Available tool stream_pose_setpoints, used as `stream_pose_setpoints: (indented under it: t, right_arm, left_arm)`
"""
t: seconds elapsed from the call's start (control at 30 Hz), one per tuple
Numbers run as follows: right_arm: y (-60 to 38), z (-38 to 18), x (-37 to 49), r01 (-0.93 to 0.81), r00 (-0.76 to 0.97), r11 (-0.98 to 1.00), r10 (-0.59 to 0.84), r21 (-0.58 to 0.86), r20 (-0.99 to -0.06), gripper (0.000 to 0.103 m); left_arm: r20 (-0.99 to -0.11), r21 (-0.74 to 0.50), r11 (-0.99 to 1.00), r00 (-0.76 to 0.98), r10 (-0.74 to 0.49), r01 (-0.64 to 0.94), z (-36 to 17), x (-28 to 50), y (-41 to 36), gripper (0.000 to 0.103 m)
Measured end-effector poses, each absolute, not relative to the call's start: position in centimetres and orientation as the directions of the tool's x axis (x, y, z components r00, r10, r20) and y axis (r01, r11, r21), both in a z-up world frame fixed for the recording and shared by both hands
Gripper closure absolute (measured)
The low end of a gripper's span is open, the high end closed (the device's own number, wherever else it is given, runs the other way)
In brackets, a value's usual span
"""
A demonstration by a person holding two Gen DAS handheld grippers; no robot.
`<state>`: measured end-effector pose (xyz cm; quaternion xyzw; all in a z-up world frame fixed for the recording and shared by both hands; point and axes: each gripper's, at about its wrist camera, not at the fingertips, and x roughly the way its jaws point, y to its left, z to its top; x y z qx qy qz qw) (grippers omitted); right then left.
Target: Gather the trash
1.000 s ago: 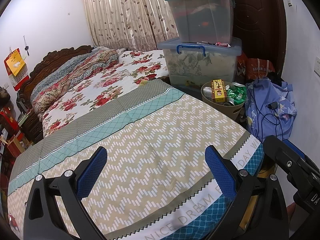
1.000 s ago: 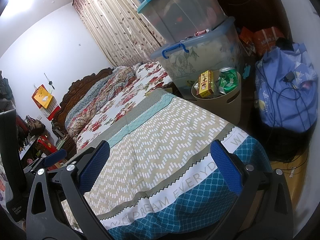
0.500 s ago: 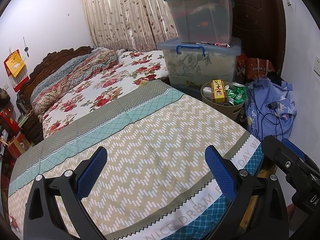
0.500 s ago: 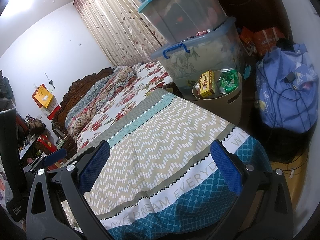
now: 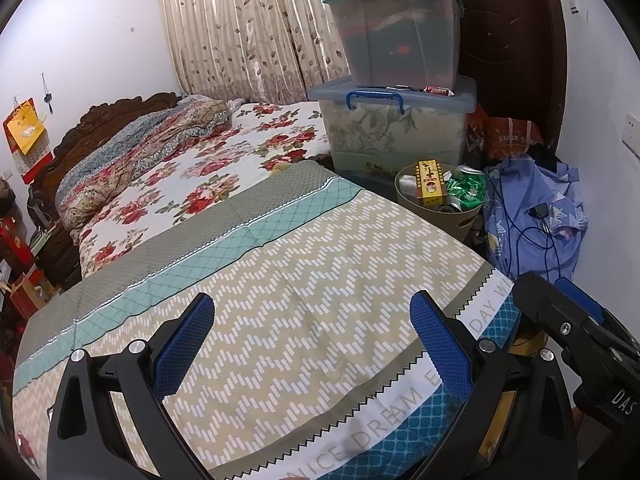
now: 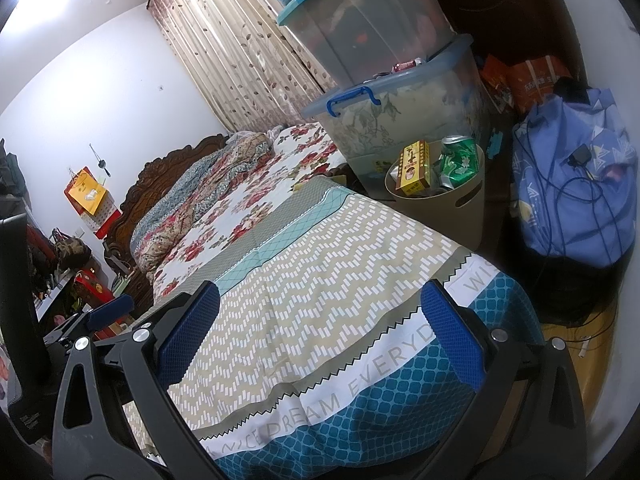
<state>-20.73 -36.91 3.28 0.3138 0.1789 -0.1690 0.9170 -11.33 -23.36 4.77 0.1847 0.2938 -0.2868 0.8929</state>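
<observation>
A beige trash bin (image 5: 464, 222) (image 6: 448, 210) stands on the floor past the bed's far corner. In it are a yellow-and-red box (image 5: 431, 183) (image 6: 414, 167) and a crushed green can (image 5: 468, 192) (image 6: 460, 162). My left gripper (image 5: 312, 336) is open and empty above the patterned bedspread (image 5: 304, 300). My right gripper (image 6: 320, 328) is open and empty over the bed's foot end (image 6: 320, 292). The right gripper also shows at the left wrist view's right edge (image 5: 576, 328).
Two stacked clear storage boxes (image 5: 396, 92) (image 6: 400, 80) stand behind the bin. A blue cloth bundle with black cables (image 5: 536, 216) (image 6: 576, 192) lies right of it. A dark door (image 5: 512, 52), curtains (image 5: 248, 32) and cluttered shelves (image 6: 60, 276) ring the bed.
</observation>
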Motion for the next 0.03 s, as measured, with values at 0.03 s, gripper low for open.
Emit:
stream_pose_setpoints:
  t: [0.03]
  right_arm:
    - [-36.75,3.2,-20.78,0.422,0.879,0.746,-0.198,0.515,-0.435,0.004]
  left_arm:
    - [-0.632,0.16,0.767,0.661,-0.403,0.621,4.8,-11.16,-23.43,0.009]
